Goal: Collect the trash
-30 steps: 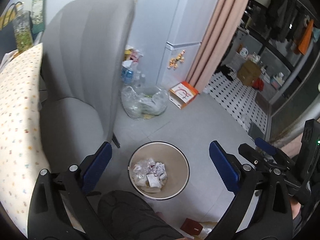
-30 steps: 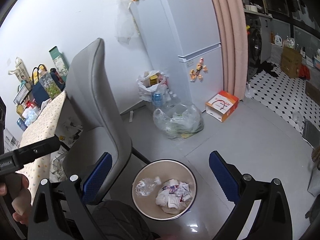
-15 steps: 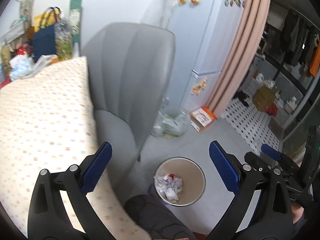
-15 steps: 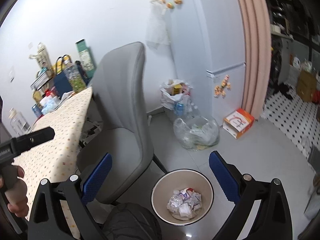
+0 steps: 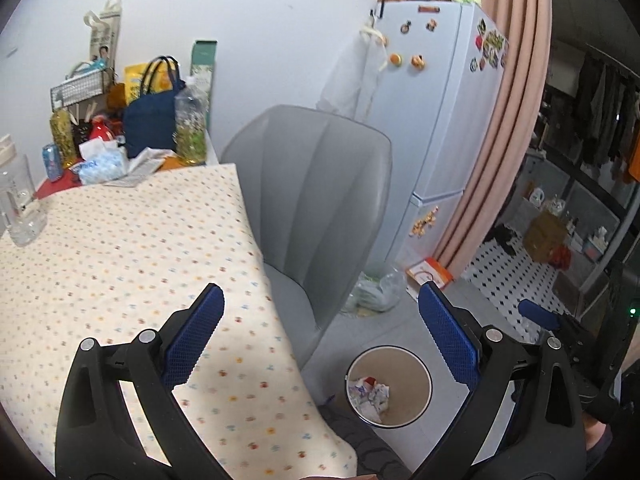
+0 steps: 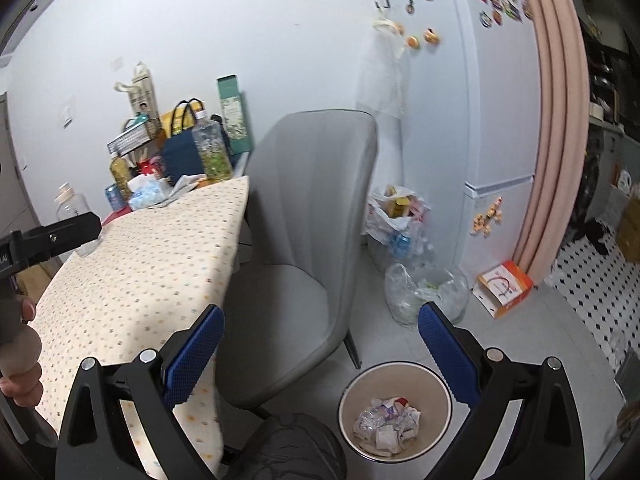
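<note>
Your left gripper [image 5: 320, 320] wide open, empty, above table [image 5: 120, 248] edge. Right gripper [image 6: 320, 332] same. Crumpled trash [image 6: 386, 422] sits in round bin [image 6: 348, 400] on floor beside grey chair [image 6: 304, 240].

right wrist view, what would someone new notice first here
Probably the round waste bin on the floor, low in the view, with crumpled wrappers at its bottom. Beside it stands a big grey chair pushed up to a table under a dotted cloth. The right gripper frames all this, open and empty.
</note>
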### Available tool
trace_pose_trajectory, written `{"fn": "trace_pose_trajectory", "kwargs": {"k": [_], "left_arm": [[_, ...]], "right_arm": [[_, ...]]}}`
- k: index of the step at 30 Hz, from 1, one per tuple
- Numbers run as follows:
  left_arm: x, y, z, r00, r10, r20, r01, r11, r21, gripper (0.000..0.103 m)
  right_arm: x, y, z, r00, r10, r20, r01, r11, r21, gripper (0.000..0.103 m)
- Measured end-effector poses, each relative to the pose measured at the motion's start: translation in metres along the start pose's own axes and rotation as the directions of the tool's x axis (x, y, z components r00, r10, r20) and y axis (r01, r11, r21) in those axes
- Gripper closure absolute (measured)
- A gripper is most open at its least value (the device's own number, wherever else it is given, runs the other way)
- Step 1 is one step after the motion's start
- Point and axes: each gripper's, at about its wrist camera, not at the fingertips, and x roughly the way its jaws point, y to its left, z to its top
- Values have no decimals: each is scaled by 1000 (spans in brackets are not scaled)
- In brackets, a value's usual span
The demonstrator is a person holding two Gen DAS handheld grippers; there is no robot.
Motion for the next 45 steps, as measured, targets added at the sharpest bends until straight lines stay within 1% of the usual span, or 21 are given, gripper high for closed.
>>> {"fn": "trace_pose_trajectory", "kwargs": {"k": [5,9,11,15,17,18,19,20,23,28,32,36,38,41,45], "left_arm": [[-25,18,5,999,28,32,-27,1000,-8,6],[-45,33,6,997,46,55,-45,999,-27,6],[-56,38,6,996,56,70,-53,998,-34,6],[-76,47,9,992,74,99,-70,997,-43,6],[-88,51,10,990,79,116,-73,996,-53,6],[-92,50,10,989,84,122,-77,995,-57,6],[-99,53,9,987,90,130,-82,995,-62,6],[-102,54,8,987,92,134,-84,994,-64,6],[-112,58,4,983,114,144,-105,992,-68,6],[-128,63,-8,979,136,152,-126,989,-77,6],[-144,63,-18,975,152,160,-142,987,-73,6],[-162,67,-28,972,164,165,-150,984,-95,6],[-171,69,-34,970,169,177,-152,983,-105,6],[-176,68,-42,969,175,172,-158,982,-107,6],[-174,65,-49,971,183,157,-169,981,-95,6]], "right_arm": [[-10,25,4,1000,18,7,-18,999,-29,8],[-18,39,9,999,44,4,-44,999,-10,8],[-21,45,12,999,46,5,-46,999,-19,8],[-34,61,19,1000,24,16,-23,999,-40,8],[-43,69,22,999,37,35,-35,998,-53,8],[-47,73,23,999,28,41,-26,998,-56,8],[-53,76,24,999,-5,52,8,999,-50,8],[-57,78,25,998,-17,58,20,999,-51,8],[-64,85,25,999,16,40,-13,998,-69,8],[-75,99,18,999,-2,43,6,995,-100,8],[-79,100,14,999,26,39,-23,996,-87,8],[-84,102,9,997,83,-10,-83,994,-72,8],[-91,101,6,994,108,-6,-108,991,-72,8],[-101,100,1,996,86,17,-84,993,-85,8],[-106,97,-4,996,85,21,-83,993,-82,8]]}}
